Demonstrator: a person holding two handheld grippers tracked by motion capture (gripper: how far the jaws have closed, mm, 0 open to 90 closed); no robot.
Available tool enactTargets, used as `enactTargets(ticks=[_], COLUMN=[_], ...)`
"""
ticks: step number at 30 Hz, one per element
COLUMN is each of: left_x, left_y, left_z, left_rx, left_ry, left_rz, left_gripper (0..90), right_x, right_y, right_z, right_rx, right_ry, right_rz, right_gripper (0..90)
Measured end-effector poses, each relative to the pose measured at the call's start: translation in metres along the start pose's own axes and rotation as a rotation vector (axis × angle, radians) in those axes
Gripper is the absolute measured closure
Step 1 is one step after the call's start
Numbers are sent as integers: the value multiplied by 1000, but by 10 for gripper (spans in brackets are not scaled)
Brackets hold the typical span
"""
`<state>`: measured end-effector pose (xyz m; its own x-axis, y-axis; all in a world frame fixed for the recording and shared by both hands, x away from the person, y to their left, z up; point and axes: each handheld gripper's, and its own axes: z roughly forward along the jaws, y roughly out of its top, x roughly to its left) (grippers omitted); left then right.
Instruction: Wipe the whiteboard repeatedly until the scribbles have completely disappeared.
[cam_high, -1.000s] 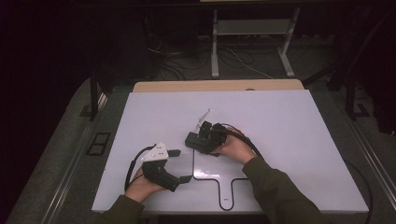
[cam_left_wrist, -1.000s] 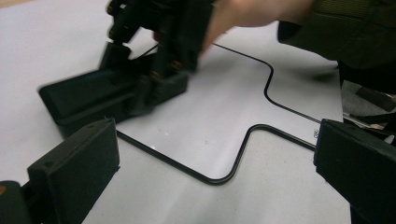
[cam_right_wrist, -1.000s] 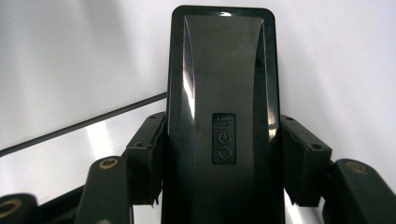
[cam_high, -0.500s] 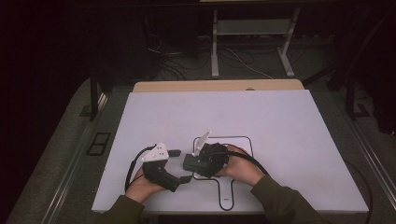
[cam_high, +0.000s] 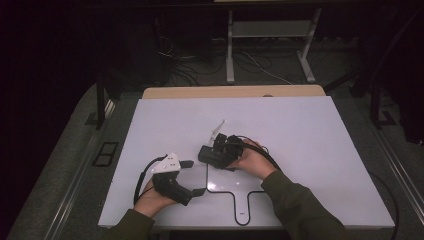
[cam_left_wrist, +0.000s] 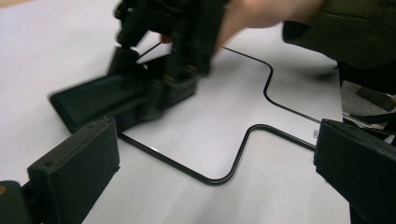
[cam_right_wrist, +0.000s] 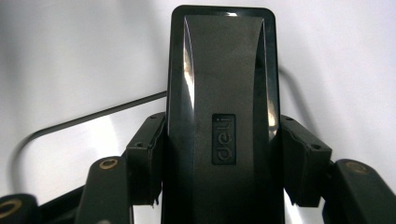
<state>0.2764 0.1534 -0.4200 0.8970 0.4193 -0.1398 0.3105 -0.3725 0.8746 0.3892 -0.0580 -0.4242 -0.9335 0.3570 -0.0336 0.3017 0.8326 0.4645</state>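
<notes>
Nearest the person's edge of the desk (cam_high: 320, 130), the left tool (cam_high: 192, 177) is held low in the left hand (cam_high: 150, 202), just left of the black outline (cam_high: 239, 192) that is printed on the white desk top. Its jaws are spread wide and nothing is pinched between them: in the left gripper view one black pad is seen at each bottom corner, with bare white surface and a bend of the outline lying in the gap. A white three-cornered plate (cam_high: 167, 163) is carried on top of this tool, and a black cable is looped from it toward the left edge of the desk.

A little farther in, above the upper left part of the outline, the right tool (cam_right_wrist: 217, 154) is held in the right hand (cam_high: 252, 160). Its jaws are pressed against the two long sides of a black stapler (cam_right_wrist: 222, 116), which is pinched between them; in the right gripper view the pads are seen tight against the glossy body, and the raised word "deli" is read on its top. In the left gripper view the stapler (cam_left_wrist: 121, 98) is seen low over the surface at the outline's edge, though whether it is touching cannot be told because of blur.

Farthest from the outline, a strip of light wood (cam_high: 230, 92) is seen along the back edge of the desk, and beyond it a dark floor with cables and a metal frame (cam_high: 272, 45) is seen.
</notes>
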Motion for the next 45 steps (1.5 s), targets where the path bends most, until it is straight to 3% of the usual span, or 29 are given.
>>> enactTargets(ticks=[7,12,16,22,26,28,30,35,38,41,45], left_x=[0,0,0,-1,-1,0,0,-1,-1,-1,0], left_y=[0,0,0,0,0,0,0,0,0,0,0], left_z=[0,0,0,0,0,1,1,1,1,1,1], left_rx=[0,-2,1,0,0,0,2,1,1,2,4], left_ry=[-3,-4,-5,-4,-6,-5,-6,-6,-6,-4,-6], left_rz=[-2,-3,0,-1,2,-2,1,2,2,2,3], left_gripper=[0,0,0,0,0,0,0,0,0,0,0], right_x=[-31,-42,-37,-26,-37,-39,-38,-28,-31,-40,-38], right_y=[8,10,10,12,11,11,11,16,18,17,17], right_z=[6,7,6,6,7,7,7,9,11,12,12], right_rx=[6,11,16,21,13,9,16,18,5,-4,-3], right_ry=[-42,-62,-70,-63,-85,-71,-89,-72,-62,-85,-94], right_rz=[55,96,93,41,81,101,85,36,68,103,94], right_gripper=[387,387,387,387,387,387,387,387,387,387,387])
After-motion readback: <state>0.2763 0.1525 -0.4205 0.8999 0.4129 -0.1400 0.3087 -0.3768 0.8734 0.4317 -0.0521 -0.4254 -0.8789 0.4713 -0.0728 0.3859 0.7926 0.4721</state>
